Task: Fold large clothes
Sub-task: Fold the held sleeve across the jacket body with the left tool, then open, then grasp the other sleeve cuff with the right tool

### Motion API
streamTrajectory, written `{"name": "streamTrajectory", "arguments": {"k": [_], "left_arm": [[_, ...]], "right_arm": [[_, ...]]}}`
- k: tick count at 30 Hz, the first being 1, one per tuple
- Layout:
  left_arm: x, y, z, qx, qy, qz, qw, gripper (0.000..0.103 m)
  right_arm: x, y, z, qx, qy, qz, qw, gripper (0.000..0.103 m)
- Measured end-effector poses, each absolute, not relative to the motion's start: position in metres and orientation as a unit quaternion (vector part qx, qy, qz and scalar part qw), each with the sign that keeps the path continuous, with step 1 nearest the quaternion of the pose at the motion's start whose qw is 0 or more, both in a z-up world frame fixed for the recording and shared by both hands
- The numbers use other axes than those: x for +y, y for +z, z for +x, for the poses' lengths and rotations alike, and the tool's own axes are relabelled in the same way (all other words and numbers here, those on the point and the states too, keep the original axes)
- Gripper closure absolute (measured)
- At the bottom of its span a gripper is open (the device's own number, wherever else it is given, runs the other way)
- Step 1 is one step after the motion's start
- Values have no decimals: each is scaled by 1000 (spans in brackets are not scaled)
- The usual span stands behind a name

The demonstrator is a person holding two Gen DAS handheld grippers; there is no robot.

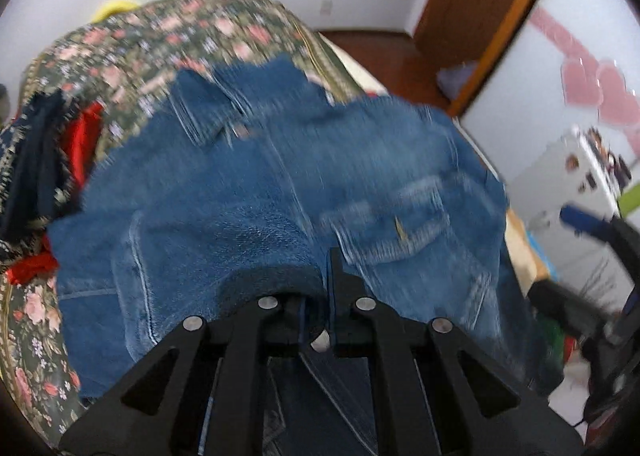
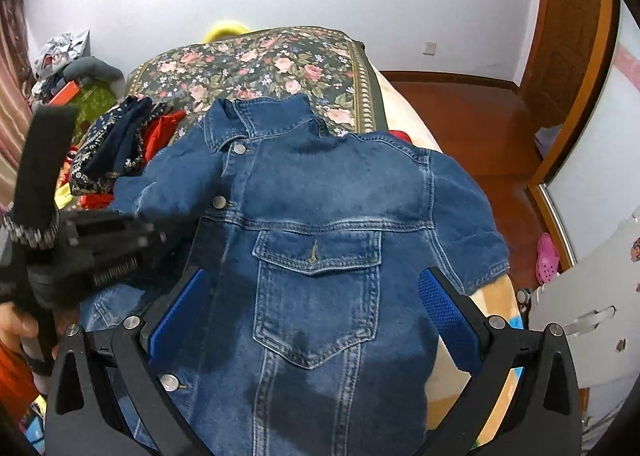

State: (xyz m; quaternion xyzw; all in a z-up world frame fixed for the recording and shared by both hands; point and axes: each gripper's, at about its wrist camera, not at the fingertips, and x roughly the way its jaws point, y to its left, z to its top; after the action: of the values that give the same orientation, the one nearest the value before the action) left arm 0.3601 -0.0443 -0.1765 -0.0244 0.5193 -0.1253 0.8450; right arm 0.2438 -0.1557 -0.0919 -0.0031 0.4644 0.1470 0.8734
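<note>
Floral bed (image 2: 256, 68) carries denim jacket (image 2: 320, 216), clothes pile (image 2: 120, 144).

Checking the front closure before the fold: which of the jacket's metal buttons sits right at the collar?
The topmost button on the denim jacket, just under the collar; the next sits lower on the placket, and a third lies near the right gripper.

1. The jacket (image 2: 320, 216) was blue denim, matt and coarse-woven, with pale stitching and dull metal buttons.
2. The bedspread (image 2: 260, 64) was matt floral cloth.
3. The right gripper (image 2: 316, 312) had matt black plastic arms, textured blue pads (image 2: 444, 308) and shiny metal pins.
4. The floor (image 2: 472, 124) was glossy reddish wood.
</note>
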Motion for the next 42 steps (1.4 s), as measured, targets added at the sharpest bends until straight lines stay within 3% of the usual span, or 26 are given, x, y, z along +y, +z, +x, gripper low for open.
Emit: {"name": "streamTrajectory", "arguments": {"k": [2,4,6,9,12,24,36,42], "left_arm": [[-48,-185,355,540,-135,-15,830,88],[-46,-189,350,552,-148,-18,820,69],[-40,-185,338,551,-159,-28,818,59],[-21,-170,320,532,-158,-39,831,58],[11,-152,303,509,-148,-66,845,50],[154,-130,259,458,8,-117,881,49],[213,-180,229,478,50,-153,863,49],[222,-209,219,499,51,-169,848,49]], "right_arm": [[-156,-91,243,465,146,-6,873,0],[-154,-90,242,465,146,-9,873,0],[-150,-88,241,464,147,-14,873,0],[-141,-84,239,462,152,-22,874,0],[-126,-80,239,458,162,-32,873,0],[-24,-83,238,446,229,-116,857,0],[56,-153,241,476,245,-284,795,0],[75,-171,236,440,242,-364,784,1]]}}
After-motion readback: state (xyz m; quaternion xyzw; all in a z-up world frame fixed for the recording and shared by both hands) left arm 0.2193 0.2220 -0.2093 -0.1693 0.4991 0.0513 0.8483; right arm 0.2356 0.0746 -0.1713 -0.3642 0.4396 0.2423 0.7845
